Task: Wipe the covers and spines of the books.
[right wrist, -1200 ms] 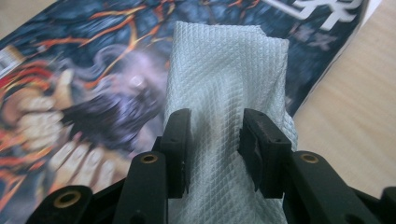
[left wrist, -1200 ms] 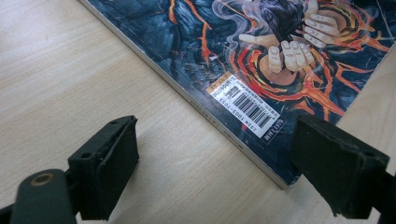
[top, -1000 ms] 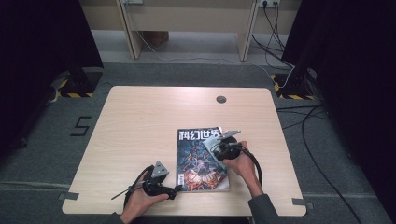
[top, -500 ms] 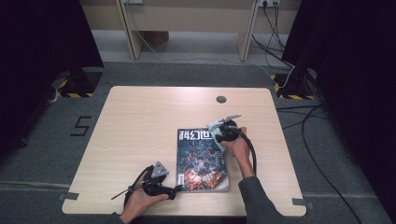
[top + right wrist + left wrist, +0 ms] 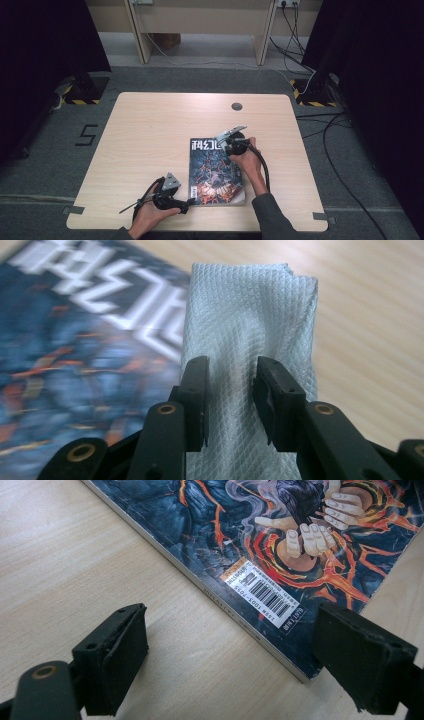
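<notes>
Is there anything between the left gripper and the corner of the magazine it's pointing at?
Nothing visible. The left gripper has its fingers spread apart, with bare table in front of them up to the magazine. One finger stands beside the near corner; whether it touches is unclear.

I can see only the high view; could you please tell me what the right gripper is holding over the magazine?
Observer: A folded pale grey cloth with a fine diamond weave. The right gripper has just been closing its jaws, and they pinch the cloth between them.
Operator: Thank you. Is the left gripper gripping the magazine?
Observer: No. The left gripper stands wide open. The barcode corner of the magazine lies between its jaws, which are not pressing on it.
</notes>
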`<move>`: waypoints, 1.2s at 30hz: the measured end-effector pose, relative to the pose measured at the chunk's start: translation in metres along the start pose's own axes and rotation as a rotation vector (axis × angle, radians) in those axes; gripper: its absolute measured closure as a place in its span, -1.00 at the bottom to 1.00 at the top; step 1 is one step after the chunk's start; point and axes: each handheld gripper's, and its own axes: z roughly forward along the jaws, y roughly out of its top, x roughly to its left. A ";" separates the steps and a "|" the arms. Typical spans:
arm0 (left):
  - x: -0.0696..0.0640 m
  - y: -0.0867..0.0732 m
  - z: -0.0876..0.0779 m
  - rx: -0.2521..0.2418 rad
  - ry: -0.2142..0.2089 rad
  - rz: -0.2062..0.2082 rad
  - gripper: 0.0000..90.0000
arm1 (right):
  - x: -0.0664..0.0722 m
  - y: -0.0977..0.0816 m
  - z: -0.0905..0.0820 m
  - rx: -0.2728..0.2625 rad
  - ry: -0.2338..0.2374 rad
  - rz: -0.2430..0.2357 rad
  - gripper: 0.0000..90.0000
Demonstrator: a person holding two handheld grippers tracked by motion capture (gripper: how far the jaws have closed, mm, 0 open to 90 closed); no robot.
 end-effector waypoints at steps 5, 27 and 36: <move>0.000 0.000 0.000 -0.001 0.000 0.000 -0.69 | 0.015 0.009 0.005 0.002 0.043 -0.042 0.46; 0.000 0.000 0.000 -0.002 -0.001 0.002 -0.70 | 0.064 0.044 0.030 -0.022 0.118 -0.088 0.46; 0.000 -0.002 0.000 -0.009 0.000 0.002 -0.70 | 0.078 0.030 0.020 -0.044 0.179 -0.163 0.45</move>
